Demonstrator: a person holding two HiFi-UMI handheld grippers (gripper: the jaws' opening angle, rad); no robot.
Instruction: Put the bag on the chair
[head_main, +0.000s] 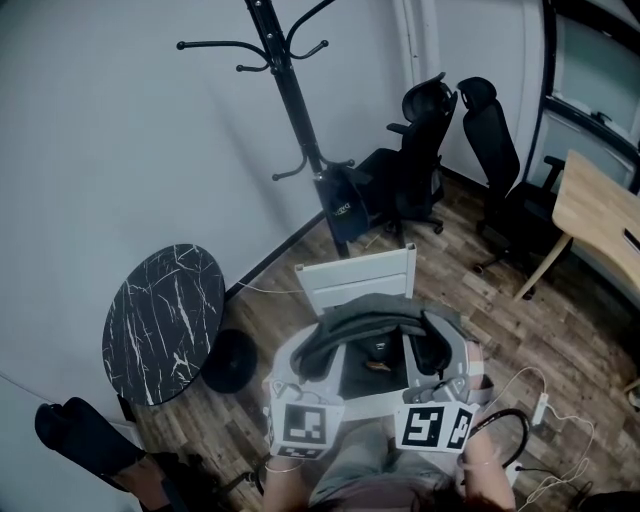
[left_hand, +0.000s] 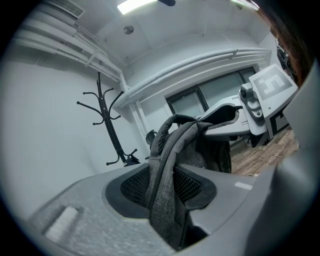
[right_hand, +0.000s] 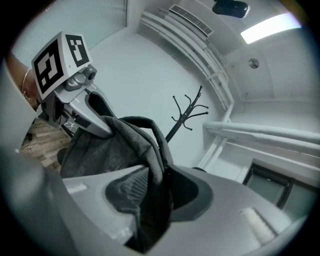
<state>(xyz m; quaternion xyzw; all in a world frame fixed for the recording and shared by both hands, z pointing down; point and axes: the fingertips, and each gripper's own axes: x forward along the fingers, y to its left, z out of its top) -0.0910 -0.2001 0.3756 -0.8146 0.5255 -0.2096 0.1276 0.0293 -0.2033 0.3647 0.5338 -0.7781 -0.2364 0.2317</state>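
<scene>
While the left gripper (left_hand: 162, 195) and right gripper (right_hand: 150, 200) are each pinching a strap (left_hand: 165, 150), the bag (head_main: 375, 318) is hanging near the chair (head_main: 355, 278). Next up, I'm guessing, is lowering it down onto that.

We can read no words or numbers anywhere. Some small pale print sits on the dark bag (head_main: 343, 203) hanging on the coat stand (head_main: 288, 90), upper middle of the head view, too small to make out. The marker cubes (head_main: 303, 425) at bottom centre carry only black-and-white square patterns.
</scene>
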